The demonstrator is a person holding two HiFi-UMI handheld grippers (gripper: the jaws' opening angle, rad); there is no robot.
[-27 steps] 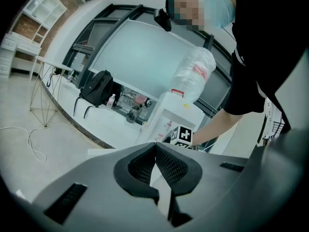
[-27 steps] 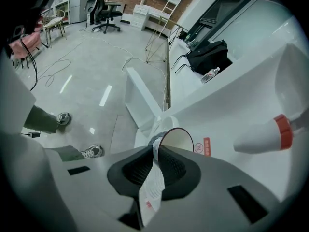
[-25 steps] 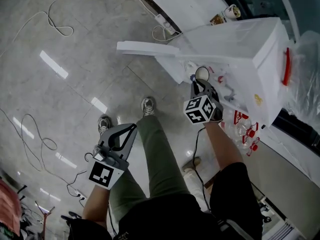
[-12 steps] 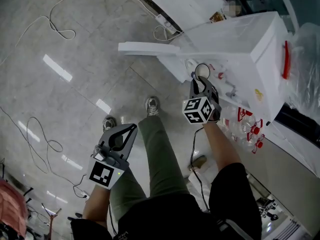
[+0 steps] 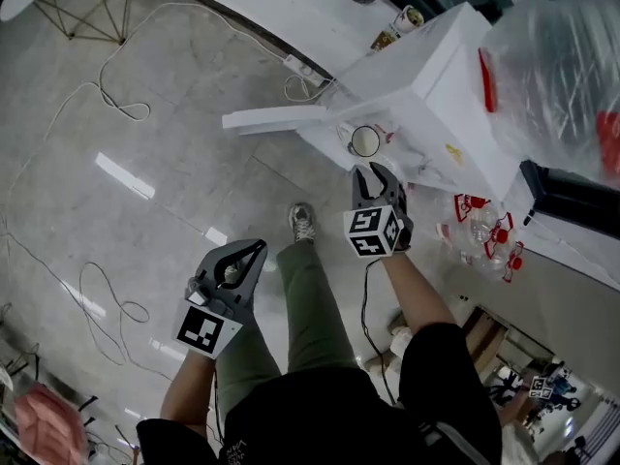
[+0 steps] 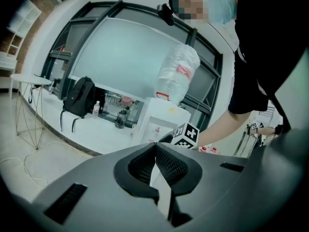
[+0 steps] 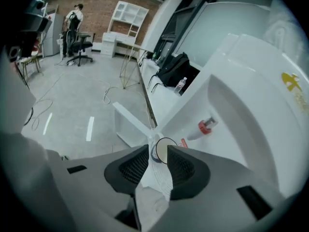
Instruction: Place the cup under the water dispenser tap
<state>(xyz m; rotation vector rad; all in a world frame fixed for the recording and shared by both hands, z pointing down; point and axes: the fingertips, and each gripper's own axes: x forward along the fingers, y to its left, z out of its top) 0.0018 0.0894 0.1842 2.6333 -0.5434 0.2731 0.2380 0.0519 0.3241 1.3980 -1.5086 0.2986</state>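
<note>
Right gripper (image 5: 374,170), jaws newly apart, short of cup (image 5: 365,140) near red tap (image 7: 208,125)

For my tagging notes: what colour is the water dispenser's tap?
The tap is red; it shows best in the right gripper view.

Office w/ glossy grey tile floor (image 5: 58,211), light streaks reflected in it.
Loose white cables (image 5: 107,105) trail across floor; power strip (image 5: 295,66) by far white ledge (image 6: 82,128). Big dark-framed windows (image 6: 125,52) above ledge, black backpack (image 6: 77,98) on it, thin-legged white table (image 6: 29,79) to its left. Brick wall (image 7: 96,1) far left w/ white shelving (image 7: 126,16), office chair (image 7: 79,47) nearby.
</note>
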